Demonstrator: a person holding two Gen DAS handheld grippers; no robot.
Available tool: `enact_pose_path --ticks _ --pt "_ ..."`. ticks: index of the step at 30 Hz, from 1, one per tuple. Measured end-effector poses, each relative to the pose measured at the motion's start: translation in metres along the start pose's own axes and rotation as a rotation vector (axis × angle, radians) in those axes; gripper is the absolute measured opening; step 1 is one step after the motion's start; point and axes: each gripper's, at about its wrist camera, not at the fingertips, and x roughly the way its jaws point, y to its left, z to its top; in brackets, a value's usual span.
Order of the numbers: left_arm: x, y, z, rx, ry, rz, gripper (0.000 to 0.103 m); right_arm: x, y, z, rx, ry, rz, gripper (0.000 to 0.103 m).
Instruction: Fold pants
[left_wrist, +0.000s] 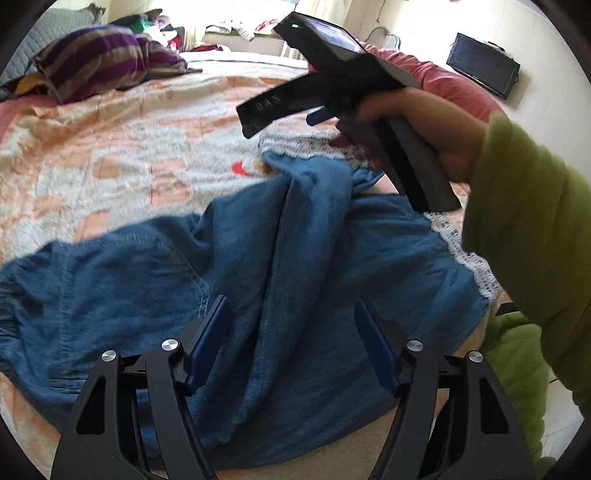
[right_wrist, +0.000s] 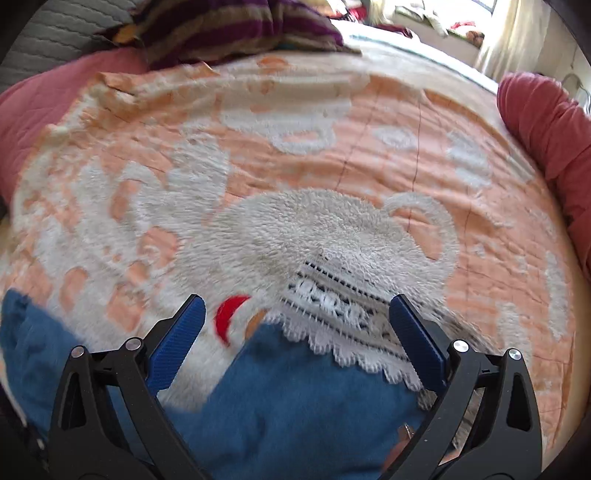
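Blue denim pants (left_wrist: 288, 266) with a white lace hem (left_wrist: 465, 254) lie crumpled on the bed. My left gripper (left_wrist: 291, 332) is open just above the pants, its blue pads either side of a raised fold. The right gripper (left_wrist: 280, 118) shows in the left wrist view, held in a hand above the far end of the pants. In the right wrist view my right gripper (right_wrist: 297, 325) is open over the pants (right_wrist: 295, 406), with the lace hem (right_wrist: 343, 321) between its pads and nothing gripped.
The bed is covered by an orange and white fluffy blanket (right_wrist: 295, 166). A purple striped pillow (left_wrist: 107, 59) lies at the far left. A pink bolster (right_wrist: 546, 125) runs along the right side. A black screen (left_wrist: 484, 70) lies beyond the bed.
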Motion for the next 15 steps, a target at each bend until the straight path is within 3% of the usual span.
enact_pose_path --ticks 7,8,9,10,12,13,14,15 --pt "0.017 0.007 -0.003 -0.012 0.007 -0.023 0.067 0.05 -0.008 0.016 0.049 0.092 -0.097 0.094" --pt "0.018 0.007 -0.003 -0.011 0.005 -0.027 0.067 0.054 -0.011 0.017 0.056 0.095 -0.11 0.086" --pt "0.018 0.007 -0.003 -0.01 0.004 -0.03 0.067 0.056 -0.012 0.018 0.055 0.098 -0.114 0.068" --pt "0.018 0.008 -0.003 -0.01 0.002 -0.031 0.065 0.058 -0.014 0.018 0.051 0.102 -0.108 0.061" --pt "0.018 0.01 -0.004 -0.014 -0.004 -0.032 0.057 0.055 -0.019 0.018 0.067 0.085 -0.048 0.034" --pt "0.017 0.013 -0.004 -0.023 -0.008 -0.039 0.055 0.053 -0.022 0.018 0.073 0.078 -0.034 0.026" --pt "0.016 0.014 -0.003 -0.031 -0.011 -0.045 0.053 0.048 -0.024 0.017 0.076 0.064 -0.02 0.01" --pt "0.015 0.016 -0.003 -0.036 -0.014 -0.051 0.053 0.041 -0.029 0.015 0.081 0.046 0.002 0.008"
